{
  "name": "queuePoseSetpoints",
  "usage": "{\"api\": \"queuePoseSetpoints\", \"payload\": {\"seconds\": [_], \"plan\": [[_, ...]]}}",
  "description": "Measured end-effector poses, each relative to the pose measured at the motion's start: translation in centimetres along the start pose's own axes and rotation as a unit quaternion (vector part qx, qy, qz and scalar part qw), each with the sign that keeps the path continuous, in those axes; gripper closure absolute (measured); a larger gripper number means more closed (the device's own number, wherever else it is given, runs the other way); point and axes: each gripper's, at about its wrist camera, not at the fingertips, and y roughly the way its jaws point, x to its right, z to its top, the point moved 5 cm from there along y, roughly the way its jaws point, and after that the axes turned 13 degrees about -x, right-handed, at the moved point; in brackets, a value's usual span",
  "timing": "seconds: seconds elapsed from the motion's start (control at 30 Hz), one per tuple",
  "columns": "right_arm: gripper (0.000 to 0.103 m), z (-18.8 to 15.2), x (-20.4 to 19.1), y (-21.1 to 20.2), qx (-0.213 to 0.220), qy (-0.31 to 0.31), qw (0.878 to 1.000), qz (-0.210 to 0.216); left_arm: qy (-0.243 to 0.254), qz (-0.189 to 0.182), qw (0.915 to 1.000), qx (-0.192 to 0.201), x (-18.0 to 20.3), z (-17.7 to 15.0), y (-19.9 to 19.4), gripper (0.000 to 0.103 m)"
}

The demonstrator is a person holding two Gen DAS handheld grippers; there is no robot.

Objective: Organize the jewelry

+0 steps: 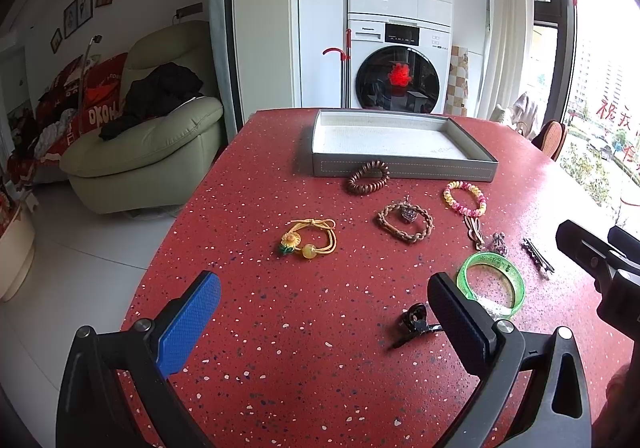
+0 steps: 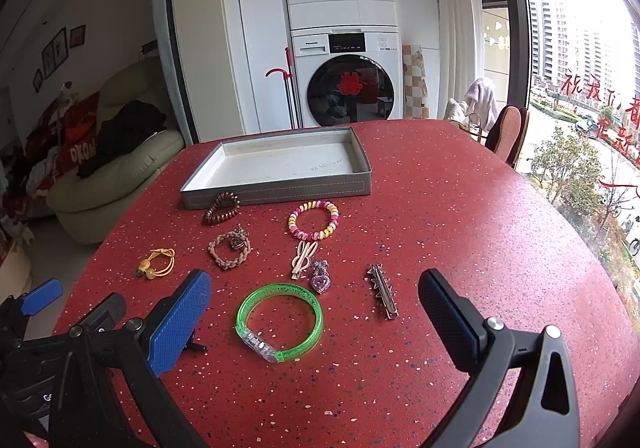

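Note:
An empty grey tray (image 1: 404, 168) (image 2: 280, 190) stands at the far side of the red table (image 1: 280, 368). Jewelry lies in front of it: a brown bead bracelet (image 1: 368, 176) (image 2: 221, 208), a braided bracelet (image 1: 405, 222) (image 2: 229, 249), a pink-yellow bracelet (image 1: 465, 198) (image 2: 313, 220), a yellow cord bracelet (image 1: 310, 238) (image 2: 157, 262), a green bangle (image 1: 491, 284) (image 2: 279, 322), a black claw clip (image 1: 416, 322), a silver clip (image 2: 382, 290) and a heart pendant (image 2: 320, 277). My left gripper (image 1: 324, 312) is open above the table. My right gripper (image 2: 314, 308) is open around the green bangle.
A pale hair clip (image 2: 303, 254) lies beside the pendant. A green sofa (image 1: 152, 136) stands left of the table, stacked washing machines (image 1: 400, 60) behind it, a chair (image 2: 508, 132) and a window on the right.

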Motion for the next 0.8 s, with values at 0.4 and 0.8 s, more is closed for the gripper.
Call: {"api": "queuePoseSetpoints", "payload": {"seconds": [0.4, 0.8], "plan": [[0.000, 0.08, -0.01, -0.05, -0.001, 0.000, 1.000, 0.000, 0.000, -0.001, 1.0000, -0.003, 0.09, 0.17, 0.04, 0.000], [0.000, 0.17, 0.09, -0.13, -0.001, 0.000, 1.000, 0.001, 0.000, -0.001, 1.0000, -0.004, 0.10, 0.23, 0.02, 0.000]]}}
